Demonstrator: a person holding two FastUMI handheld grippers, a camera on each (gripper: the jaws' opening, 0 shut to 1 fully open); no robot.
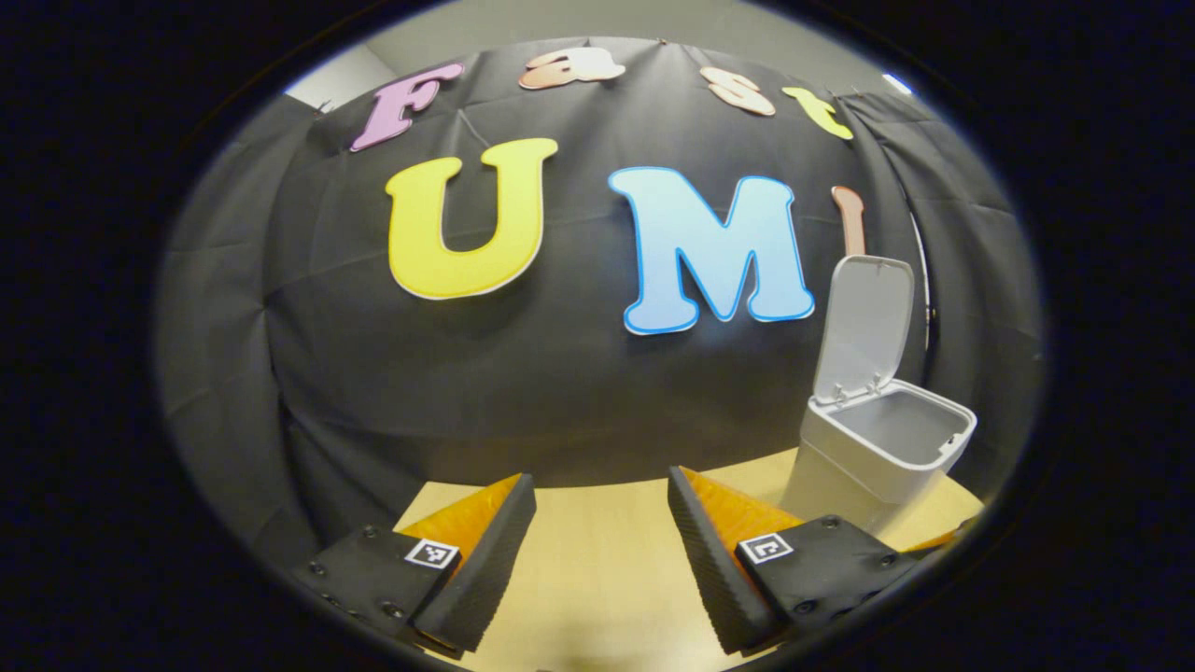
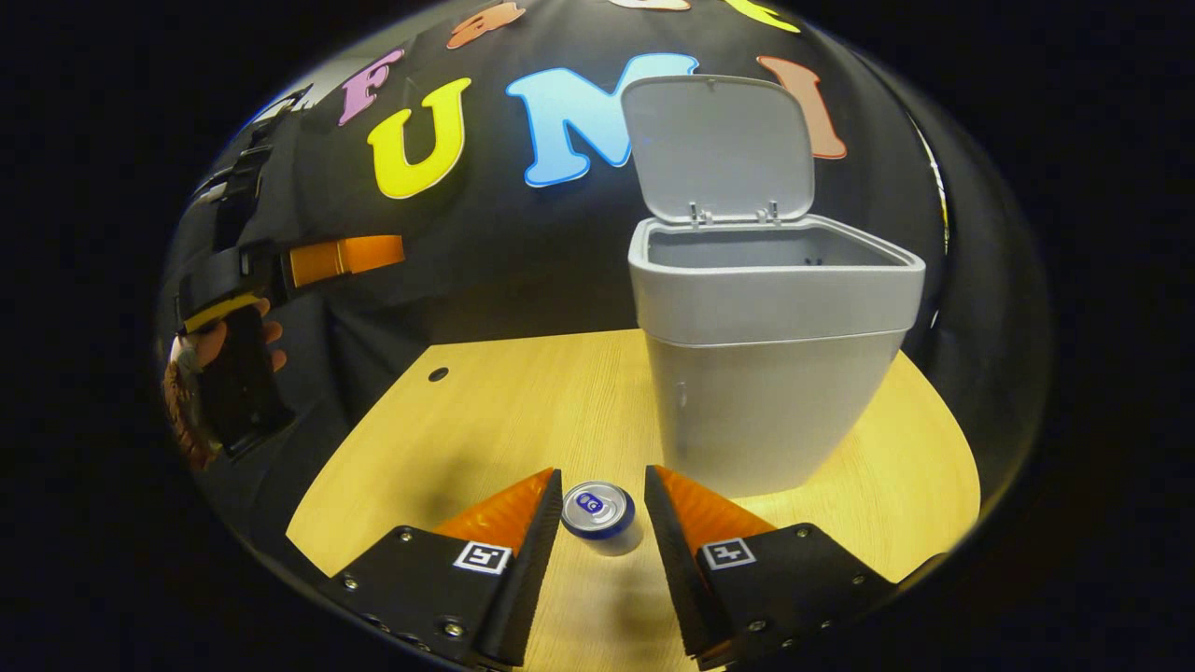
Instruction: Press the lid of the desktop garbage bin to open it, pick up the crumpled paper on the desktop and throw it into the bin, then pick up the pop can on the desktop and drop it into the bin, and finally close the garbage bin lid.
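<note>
Pop can (image 2: 601, 516) is standing upright on the worktop (image 2: 523, 411), lying directly between the spread fingers of the right claw (image 2: 603, 509) — apparently not yet touching. Bin (image 2: 766, 355) is sitting just beyond, lid (image 2: 717, 149) raised. Left claw (image 1: 602, 523) is hanging open, farther off.
</note>
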